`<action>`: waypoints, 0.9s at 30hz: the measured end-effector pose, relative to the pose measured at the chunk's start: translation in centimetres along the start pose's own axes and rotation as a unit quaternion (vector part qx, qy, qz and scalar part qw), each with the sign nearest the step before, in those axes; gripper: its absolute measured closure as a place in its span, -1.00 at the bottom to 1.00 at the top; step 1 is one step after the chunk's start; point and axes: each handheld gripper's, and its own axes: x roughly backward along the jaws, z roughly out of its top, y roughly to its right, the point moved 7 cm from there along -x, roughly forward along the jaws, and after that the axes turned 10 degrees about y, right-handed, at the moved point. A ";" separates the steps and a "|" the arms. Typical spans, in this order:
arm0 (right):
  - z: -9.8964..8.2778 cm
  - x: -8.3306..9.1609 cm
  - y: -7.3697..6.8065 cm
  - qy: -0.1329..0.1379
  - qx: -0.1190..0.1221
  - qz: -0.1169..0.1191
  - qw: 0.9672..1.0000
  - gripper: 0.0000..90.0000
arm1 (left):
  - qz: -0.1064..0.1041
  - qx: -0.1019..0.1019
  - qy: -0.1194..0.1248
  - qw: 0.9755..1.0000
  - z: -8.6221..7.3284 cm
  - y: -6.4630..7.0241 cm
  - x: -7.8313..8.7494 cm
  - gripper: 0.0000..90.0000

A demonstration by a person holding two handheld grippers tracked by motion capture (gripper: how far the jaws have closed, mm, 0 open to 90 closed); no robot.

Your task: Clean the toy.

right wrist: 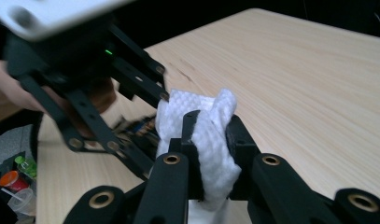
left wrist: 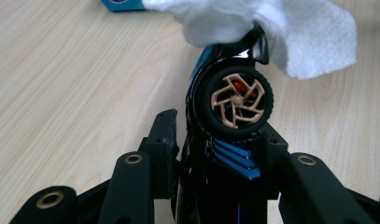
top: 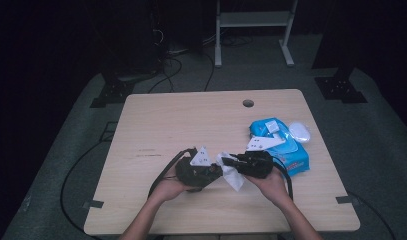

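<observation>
White wipe is pinched tight in the right gripper. The left gripper is clamped on a toy car, low in the middle of the desk. Wiping looks underway, not finished. The blue wipe pack lies right.

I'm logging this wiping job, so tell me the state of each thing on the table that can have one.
Toy car: clamped in left hand-held gripper, wipe against it.
White wipe: bunched, pinched in right hand-held gripper.
Blue wipes pack: lying flat, white lid flap open.
</observation>
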 end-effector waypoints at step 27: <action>-0.6 0.3 1.4 0.025 -0.057 0.000 0.998 0.78 | -0.014 0.014 0.027 0.999 0.3 0.0 0.3 0.40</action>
